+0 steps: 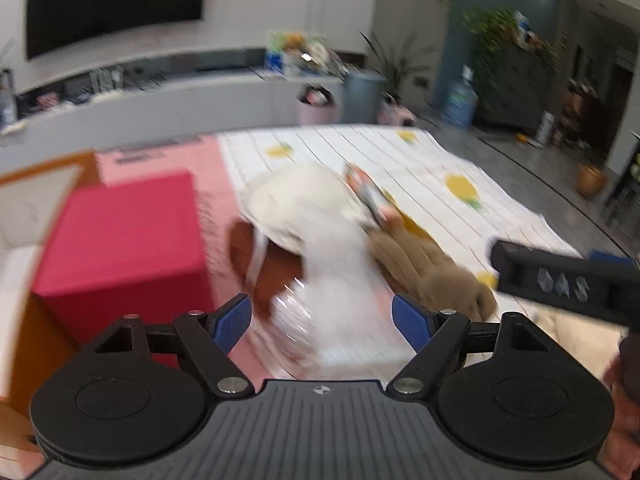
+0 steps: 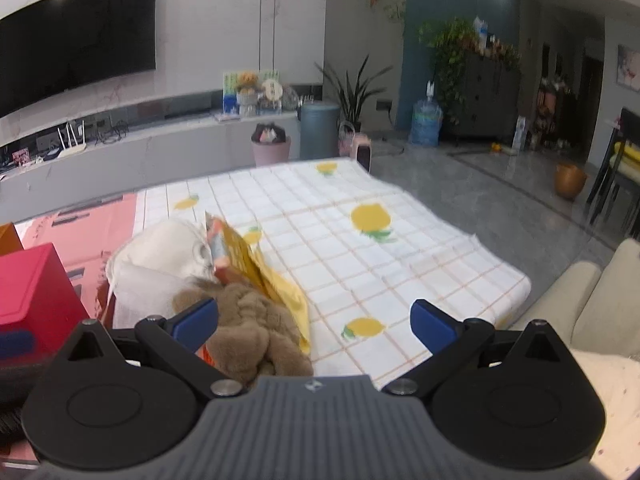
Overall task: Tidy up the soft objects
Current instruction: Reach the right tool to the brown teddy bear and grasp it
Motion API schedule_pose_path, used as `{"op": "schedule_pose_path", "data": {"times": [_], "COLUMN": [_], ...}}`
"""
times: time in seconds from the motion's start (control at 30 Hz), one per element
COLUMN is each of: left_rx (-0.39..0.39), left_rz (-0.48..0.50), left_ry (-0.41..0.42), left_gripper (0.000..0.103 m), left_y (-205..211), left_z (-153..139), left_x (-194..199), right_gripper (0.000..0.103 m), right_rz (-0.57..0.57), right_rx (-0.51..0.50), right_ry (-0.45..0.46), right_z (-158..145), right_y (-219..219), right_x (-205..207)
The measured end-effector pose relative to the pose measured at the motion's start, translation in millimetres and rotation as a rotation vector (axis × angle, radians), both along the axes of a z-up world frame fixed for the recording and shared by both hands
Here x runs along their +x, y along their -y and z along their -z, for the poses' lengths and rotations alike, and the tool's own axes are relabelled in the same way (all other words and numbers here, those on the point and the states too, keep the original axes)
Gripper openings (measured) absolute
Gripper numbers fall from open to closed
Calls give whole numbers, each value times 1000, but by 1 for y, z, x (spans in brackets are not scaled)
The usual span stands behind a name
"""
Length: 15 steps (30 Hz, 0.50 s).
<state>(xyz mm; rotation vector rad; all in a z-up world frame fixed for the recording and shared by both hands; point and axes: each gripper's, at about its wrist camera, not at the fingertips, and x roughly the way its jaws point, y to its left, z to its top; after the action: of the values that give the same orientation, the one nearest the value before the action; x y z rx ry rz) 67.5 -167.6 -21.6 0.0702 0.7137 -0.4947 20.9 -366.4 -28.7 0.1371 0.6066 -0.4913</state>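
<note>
Soft items: white cloth and brown plush heaped w/ yellow packet on checked worktop, beside red box, likely awaiting sorting. Left gripper and right gripper both spread wide, empty.

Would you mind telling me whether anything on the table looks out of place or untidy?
Yes: the soft things sit in a jumbled heap at the left edge of the lemon-print checked cloth, the brown plush toy slumped against the white fabric bundle, not sorted.

Heaped brown plush, white cloth
</note>
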Motion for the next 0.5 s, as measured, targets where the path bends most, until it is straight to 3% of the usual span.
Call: {"op": "schedule_pose_path", "data": {"times": [0.13, 0.33, 0.43, 0.5], "left_rx": [58, 39, 18, 6], "left_rz": [67, 90, 54, 5], "left_ry": [6, 7, 23, 60], "left_gripper": [93, 69, 45, 22], "left_y": [12, 12, 5, -1], "left_z": [24, 39, 39, 38], "left_x": [-5, -5, -7, -9], "right_gripper": [100, 100, 100, 100], "right_rz": [-8, -12, -5, -13], "right_rx": [14, 21, 29, 39], "right_ry": [-18, -30, -41, -58], "right_z": [6, 10, 12, 14], "right_y": [0, 0, 2, 6], "right_x": [4, 5, 8, 13]}}
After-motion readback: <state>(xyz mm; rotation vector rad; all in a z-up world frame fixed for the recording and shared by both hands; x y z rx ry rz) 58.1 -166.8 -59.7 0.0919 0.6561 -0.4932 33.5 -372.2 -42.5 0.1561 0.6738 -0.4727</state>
